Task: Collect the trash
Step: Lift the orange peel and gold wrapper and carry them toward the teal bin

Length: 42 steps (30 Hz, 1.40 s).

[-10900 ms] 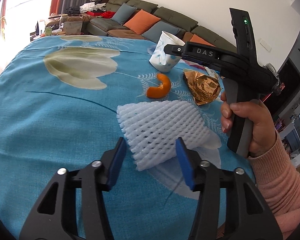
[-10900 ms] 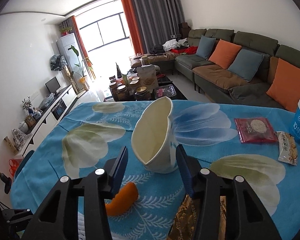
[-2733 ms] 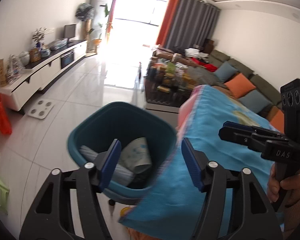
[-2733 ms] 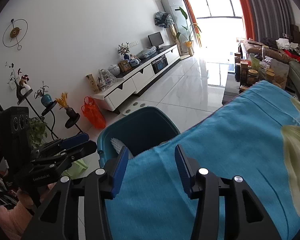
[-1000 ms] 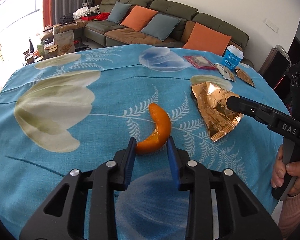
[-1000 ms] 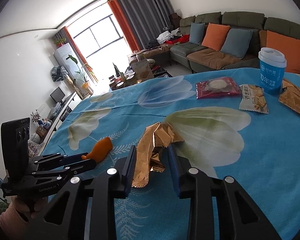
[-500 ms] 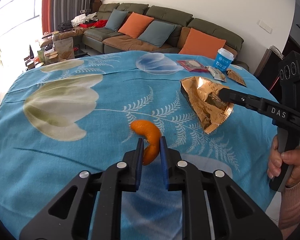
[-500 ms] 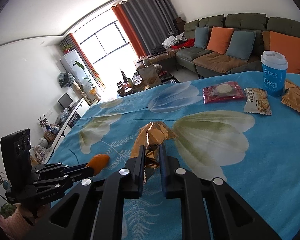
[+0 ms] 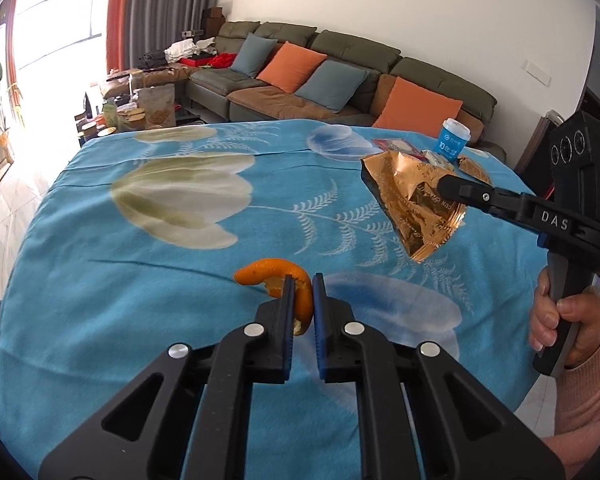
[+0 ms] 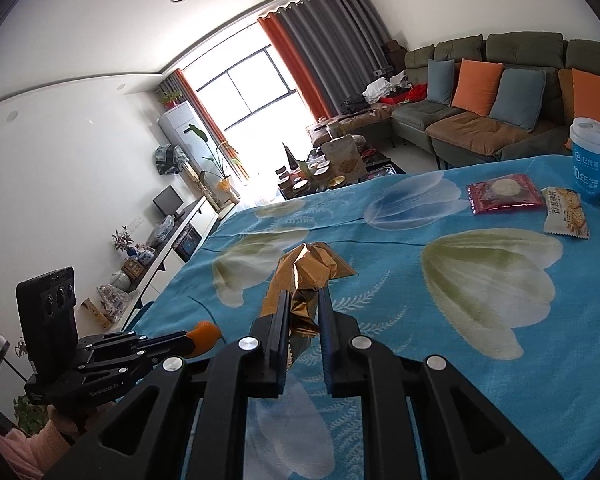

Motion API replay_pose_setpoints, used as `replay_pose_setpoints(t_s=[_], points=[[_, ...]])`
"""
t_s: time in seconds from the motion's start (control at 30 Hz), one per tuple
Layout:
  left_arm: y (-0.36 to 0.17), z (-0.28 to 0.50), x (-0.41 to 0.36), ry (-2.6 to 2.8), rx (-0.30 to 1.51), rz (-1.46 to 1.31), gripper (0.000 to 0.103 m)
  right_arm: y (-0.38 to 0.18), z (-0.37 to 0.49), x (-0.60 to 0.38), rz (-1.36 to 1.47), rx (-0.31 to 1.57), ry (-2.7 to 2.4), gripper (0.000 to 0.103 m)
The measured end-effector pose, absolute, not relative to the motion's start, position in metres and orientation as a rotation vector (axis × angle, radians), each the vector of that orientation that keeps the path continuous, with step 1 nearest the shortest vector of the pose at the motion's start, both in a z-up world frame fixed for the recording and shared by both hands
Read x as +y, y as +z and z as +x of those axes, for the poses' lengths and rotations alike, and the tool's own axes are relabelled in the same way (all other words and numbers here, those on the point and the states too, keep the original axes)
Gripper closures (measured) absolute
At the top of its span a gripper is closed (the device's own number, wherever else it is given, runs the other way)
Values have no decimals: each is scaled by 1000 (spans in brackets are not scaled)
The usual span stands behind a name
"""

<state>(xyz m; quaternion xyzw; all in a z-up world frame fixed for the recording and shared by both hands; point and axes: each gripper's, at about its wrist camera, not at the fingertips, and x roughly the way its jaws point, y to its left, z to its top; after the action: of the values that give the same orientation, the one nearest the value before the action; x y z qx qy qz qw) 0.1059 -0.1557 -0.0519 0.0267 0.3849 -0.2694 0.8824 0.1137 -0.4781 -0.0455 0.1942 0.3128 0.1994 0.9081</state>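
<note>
A curved orange peel (image 9: pixel 260 272) hangs just above the blue flowered tablecloth (image 9: pixel 120 312), pinched at one end by my left gripper (image 9: pixel 300 284), whose jaws are still closing on it. A crumpled gold foil wrapper (image 10: pixel 312 264) is lifted off the cloth with my right gripper (image 10: pixel 304 296) shut on its lower edge. In the left wrist view the wrapper (image 9: pixel 404 200) hangs from the right gripper (image 9: pixel 446 189) at the right, with a hand in a pink sleeve on the handle. In the right wrist view the left gripper (image 10: pixel 188 338) shows low at the left with the peel (image 10: pixel 206 334) at its tip.
At the table's far right stand a blue lidded cup (image 10: pixel 592 160), a red snack packet (image 10: pixel 504 194) and a biscuit packet (image 10: pixel 566 212). A teal bin's rim (image 10: pixel 140 312) peeks past the table's left edge. A sofa (image 9: pixel 340 80) lies beyond the table.
Both grippers closed, the left on the peel and the right on the wrapper, and both lifted their pieces off the cloth. The left gripper drew back toward the table's near edge.
</note>
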Motion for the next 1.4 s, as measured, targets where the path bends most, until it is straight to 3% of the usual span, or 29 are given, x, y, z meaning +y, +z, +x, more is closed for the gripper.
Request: replay_pose_setpoints(t_s=[0.1,0.27,0.37,0.47,0.53,0.6,0.67,1.4], points=[[-57,101,-149,-551,816,65,92,-46,114,-472,397,651,425,91],[-69,95,-144,-470,810,145,79,-50,114,-466,402,668,444,91],[-72,93,-141,-485,816,143,78,-53,114,-463,401,675,452,91],[-77,95,-140,-489,836,141,65,-54,115,-460,401,680,459,91],[-83,95,-140,-494,856,136,70,-55,115,-458,401,683,463,91],[-85,93,-139,-486,840,145,83,-56,115,-456,400,687,468,91],[-84,92,-136,-503,843,114,88,-57,117,-455,401,691,473,91],[-48,67,-109,-464,752,55,92,-49,122,-415,383,678,581,91]])
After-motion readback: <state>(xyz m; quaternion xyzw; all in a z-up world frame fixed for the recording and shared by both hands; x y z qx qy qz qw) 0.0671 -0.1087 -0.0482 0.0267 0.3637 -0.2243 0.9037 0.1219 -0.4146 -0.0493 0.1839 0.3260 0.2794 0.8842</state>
